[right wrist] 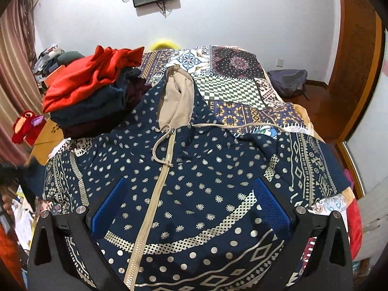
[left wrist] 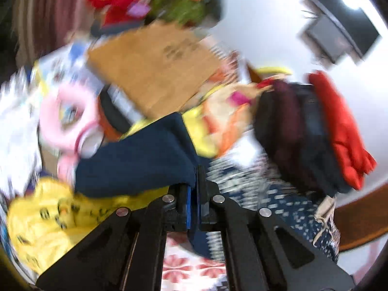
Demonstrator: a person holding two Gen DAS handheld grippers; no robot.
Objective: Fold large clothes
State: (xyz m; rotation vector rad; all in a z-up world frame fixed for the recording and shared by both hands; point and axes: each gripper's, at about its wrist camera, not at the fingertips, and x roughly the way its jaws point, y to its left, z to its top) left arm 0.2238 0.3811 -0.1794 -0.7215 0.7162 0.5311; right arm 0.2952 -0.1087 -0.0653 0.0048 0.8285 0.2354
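Between the left jaws: the left gripper [left wrist: 193, 189] is clamping a fold of dark navy cloth [left wrist: 135, 162], its blue pads pressed together on the fabric, which is trailing out toward 10 o'clock; the view is blurring.
Right jaws: the right gripper [right wrist: 191, 208] is hanging with its pads wide apart above the garment's chest, holding nothing.
Garment: the patterned navy hoodie [right wrist: 206, 169] is lying front-up on the bed [right wrist: 230, 82], its zipper [right wrist: 155, 194] running from 6 toward 12 o'clock, hood at 12.
Neighbours: a pile of folded clothes [right wrist: 89, 92] is sitting at 10 o'clock, touching the hoodie's shoulder.
Handling: the fabric is looking soft, limp and light, likely sagging wherever it is unsupported; the drawstring [right wrist: 162, 145] may snag.
Where to grip: hem corners, cuffs or shoulder seams are seeming the best holds.
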